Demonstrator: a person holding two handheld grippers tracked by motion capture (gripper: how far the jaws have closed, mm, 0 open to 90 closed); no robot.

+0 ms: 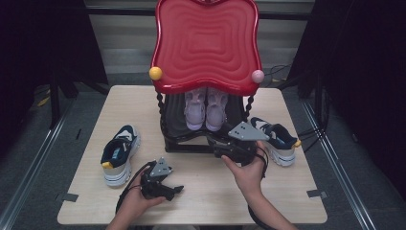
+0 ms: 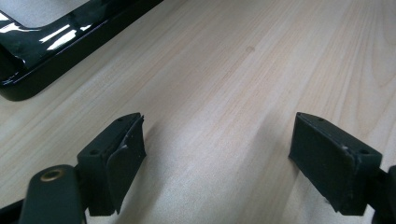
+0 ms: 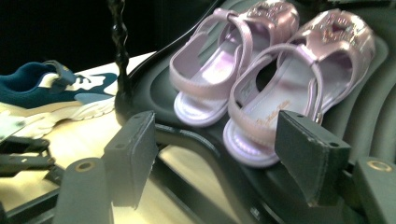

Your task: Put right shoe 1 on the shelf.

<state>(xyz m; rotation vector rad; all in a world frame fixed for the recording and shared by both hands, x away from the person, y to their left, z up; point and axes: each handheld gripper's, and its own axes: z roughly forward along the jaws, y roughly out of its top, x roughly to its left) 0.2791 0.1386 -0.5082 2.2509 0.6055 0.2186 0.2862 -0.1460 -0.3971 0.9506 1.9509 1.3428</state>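
Right gripper view showed the pink sandals (image 3: 261,88) side by side on the black lower shelf (image 3: 196,135), just beyond the right gripper (image 3: 224,158), jaws apart and empty. Nearer on the counter (image 1: 201,187), the left gripper (image 1: 174,190) lay open, empty.

We count two pale pink strapped sandals (image 1: 205,109) on one black glossy rack (image 1: 191,143) with one red wavy top tray (image 1: 206,43), two navy-and-white sneakers (image 1: 119,153) on one light wooden table (image 1: 201,201), and two black hand-held grippers (image 1: 163,184).
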